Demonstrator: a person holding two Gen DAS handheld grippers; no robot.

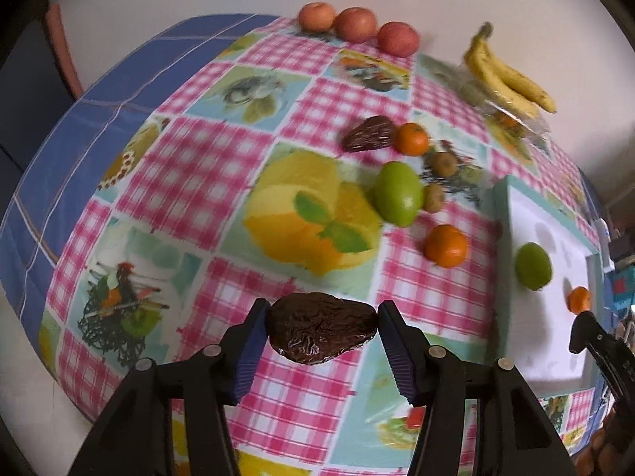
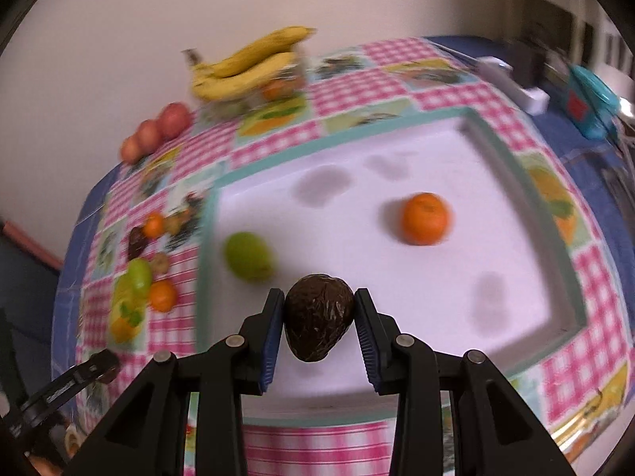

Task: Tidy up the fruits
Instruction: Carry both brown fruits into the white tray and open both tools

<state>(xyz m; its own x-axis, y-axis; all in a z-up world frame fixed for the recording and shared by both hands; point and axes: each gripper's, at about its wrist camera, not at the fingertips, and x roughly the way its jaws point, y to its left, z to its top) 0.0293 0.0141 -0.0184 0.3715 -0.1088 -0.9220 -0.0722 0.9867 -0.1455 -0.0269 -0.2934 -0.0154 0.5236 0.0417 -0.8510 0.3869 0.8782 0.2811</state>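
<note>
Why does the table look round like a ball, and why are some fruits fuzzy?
Both views use fisheye lenses, which bend the checked tablecloth; in the right wrist view the orange and bananas smear from motion, while the dark avocado stays sharp; the left wrist view blurs only slightly.

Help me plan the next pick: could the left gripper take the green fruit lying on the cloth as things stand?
Probably not yet. The left gripper already has its jaws shut on a dark avocado, so it is occupied. The path to the green fruit looks open, though small fruits crowd its far side.
</note>
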